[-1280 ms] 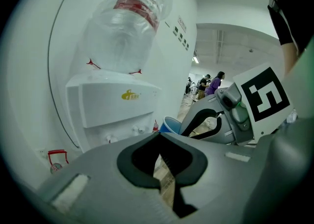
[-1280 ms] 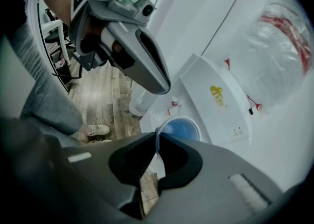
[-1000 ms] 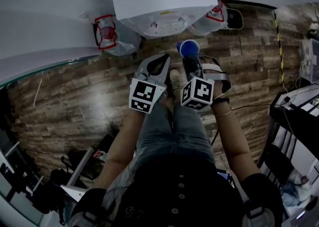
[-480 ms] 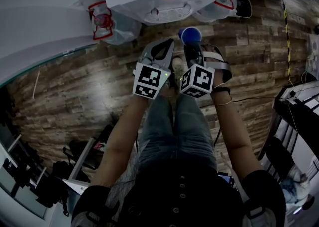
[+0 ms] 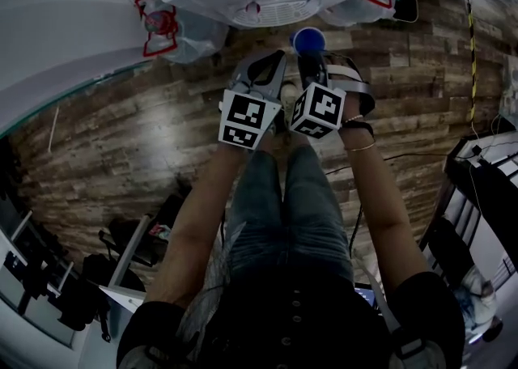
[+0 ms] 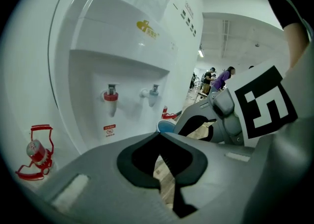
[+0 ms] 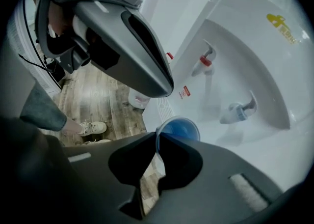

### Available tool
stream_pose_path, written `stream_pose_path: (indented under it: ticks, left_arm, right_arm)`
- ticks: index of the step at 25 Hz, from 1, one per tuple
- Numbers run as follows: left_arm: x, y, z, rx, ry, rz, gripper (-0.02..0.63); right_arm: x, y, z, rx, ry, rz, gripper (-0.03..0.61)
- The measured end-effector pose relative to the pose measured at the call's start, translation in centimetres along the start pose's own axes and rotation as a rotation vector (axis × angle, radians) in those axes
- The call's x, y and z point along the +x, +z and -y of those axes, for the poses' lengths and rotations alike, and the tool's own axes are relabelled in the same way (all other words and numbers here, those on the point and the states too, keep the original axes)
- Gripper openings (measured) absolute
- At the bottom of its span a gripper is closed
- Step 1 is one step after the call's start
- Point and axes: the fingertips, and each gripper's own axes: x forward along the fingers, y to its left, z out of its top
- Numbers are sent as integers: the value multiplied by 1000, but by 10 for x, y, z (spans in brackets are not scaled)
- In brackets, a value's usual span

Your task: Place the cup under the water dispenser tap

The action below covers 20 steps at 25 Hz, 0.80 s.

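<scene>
Cup pinched in right tool, red tap (unseen from head view)

The person wears faded blue denim jeans and a dark buttoned top with a row of small round buttons running down its middle. A dark wrist band and a thin light bangle circle the right wrist. Pale lace-up sneakers cover the feet. The left gripper and the right gripper are smooth grey plastic shells with black-lined cut-outs. Each bears a cube of black-and-white square markers.
</scene>
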Motion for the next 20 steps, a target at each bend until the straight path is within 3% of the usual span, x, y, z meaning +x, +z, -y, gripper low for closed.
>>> stream_pose_path:
  ticks: [9,20]
  left_arm:
    - [13,-24,-15,-41,33,-14,0]
    - [29,-12,-32,-56,68,9,0]
  right_arm:
    - [41,-21,-5,-53,33,-54,26]
    - [66,-15,30,-107,7,-69,26]
